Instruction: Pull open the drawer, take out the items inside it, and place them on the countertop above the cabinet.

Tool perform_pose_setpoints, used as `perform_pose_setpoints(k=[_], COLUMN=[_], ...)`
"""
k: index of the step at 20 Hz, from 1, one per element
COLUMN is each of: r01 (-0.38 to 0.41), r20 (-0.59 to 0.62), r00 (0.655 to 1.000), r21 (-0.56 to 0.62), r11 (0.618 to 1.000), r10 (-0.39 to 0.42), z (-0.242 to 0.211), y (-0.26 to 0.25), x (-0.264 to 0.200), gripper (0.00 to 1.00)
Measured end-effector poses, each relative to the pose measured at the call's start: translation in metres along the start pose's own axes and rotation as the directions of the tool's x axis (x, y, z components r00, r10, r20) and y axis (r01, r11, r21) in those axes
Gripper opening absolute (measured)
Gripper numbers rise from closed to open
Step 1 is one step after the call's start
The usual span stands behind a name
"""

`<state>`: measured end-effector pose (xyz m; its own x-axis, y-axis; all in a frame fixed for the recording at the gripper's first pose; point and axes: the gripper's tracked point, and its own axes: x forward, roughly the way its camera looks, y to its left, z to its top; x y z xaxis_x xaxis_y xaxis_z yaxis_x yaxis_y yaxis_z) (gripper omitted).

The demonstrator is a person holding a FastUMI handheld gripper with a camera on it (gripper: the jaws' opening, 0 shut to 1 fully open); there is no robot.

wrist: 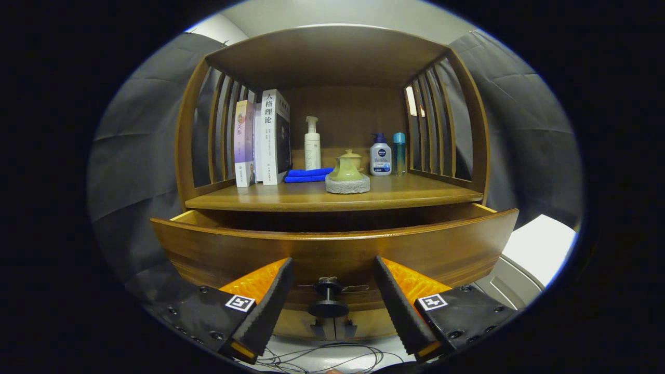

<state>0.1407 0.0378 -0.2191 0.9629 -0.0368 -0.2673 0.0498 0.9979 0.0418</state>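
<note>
Dark cloth walls behind a wooden cabinet [332, 57], with a pale ceiling at the upper middle of the frame. Slatted sides left and right, a roof board above, and a bench [405, 197] forming the cabinet's top surface, already carrying a row of things.

Left to right across the middle of the frame: three upright books [262, 137] leaning against the left slats, probably for support; a folded blue cloth [307, 175] lying flat just right of them; a white pump bottle [312, 145] standing behind the cloth near the back panel; a green teapot [346, 167] sitting on a grey round stone coaster [347, 185], nearer the front edge; a white-and-blue pump bottle [380, 156] and a slim teal bottle [399, 153] close together by the right slats.

Below the bench, drawer [332, 249] pulled partly out, its curved front filling the lower middle of the frame. Interior hidden behind the front board, so cannot tell what lies inside.

At the bottom centre, tool [333, 298] spread wide, fingers either side of the small dark drawer knob [328, 300] and well clear of it, not gripping anything. Likely placed so for pulling or having let go of the knob. Loose cables [332, 358] on the pale floor beneath.

Judged stage: drawer opened, reaching inside yet to come; needs lifting over the front board
</note>
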Motion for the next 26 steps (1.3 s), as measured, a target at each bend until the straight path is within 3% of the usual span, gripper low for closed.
perform_pose_setpoints(k=[12,20,26], r01=[0.002,0.009,-0.02], r20=[-0.063,-0.084,0.078], r00=[0.998,0.996,0.997], r21=[-0.009,-0.023,-0.061], r11=[1.0,1.0,0.998], r10=[-0.002,-0.011,0.025], z=[-0.001,0.002,0.086], y=[0.002,-0.003,0.0], x=[0.061,0.057,-0.001], gripper=[0.98,0.97,0.95])
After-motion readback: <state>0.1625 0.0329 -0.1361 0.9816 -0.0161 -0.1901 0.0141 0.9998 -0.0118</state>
